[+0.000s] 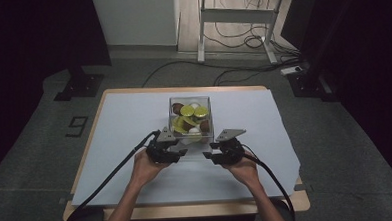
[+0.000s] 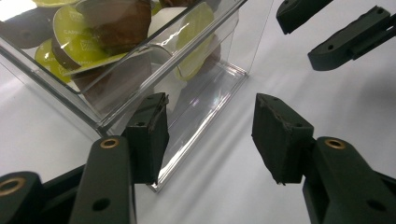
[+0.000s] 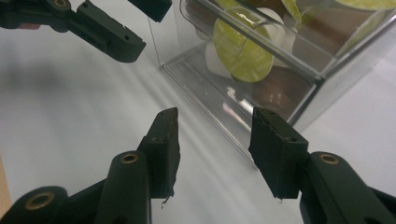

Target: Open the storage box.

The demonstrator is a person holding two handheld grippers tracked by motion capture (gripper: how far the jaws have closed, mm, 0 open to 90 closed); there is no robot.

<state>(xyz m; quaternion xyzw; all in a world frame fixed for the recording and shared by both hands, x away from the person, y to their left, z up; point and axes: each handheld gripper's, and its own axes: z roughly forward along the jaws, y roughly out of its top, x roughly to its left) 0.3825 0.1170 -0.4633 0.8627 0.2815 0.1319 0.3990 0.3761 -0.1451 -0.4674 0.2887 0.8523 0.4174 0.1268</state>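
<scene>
While both grippers close in on its near corners, the clear box [image 1: 191,118] of coffee capsules [image 1: 187,111] sits just past the middle of the white table cover [image 1: 129,123].

The left gripper [image 1: 178,152] and right gripper [image 1: 207,154] each stand partly open with nothing pinched: in the left gripper view one pad [image 2: 150,135] sits right against the box's near bottom corner, and in the right gripper view the box's edge lies just beyond the gap between the jaws. The box walls are smooth and hard, so a bite on a thin edge or corner could slip, and an uneven pull from the two sides could tilt the box and spill the loosely heaped capsules. Nothing lies between the grippers and the box. Around the table are a desk frame [image 1: 235,18] and loose floor cables [image 1: 241,41], well apart from the work.
</scene>
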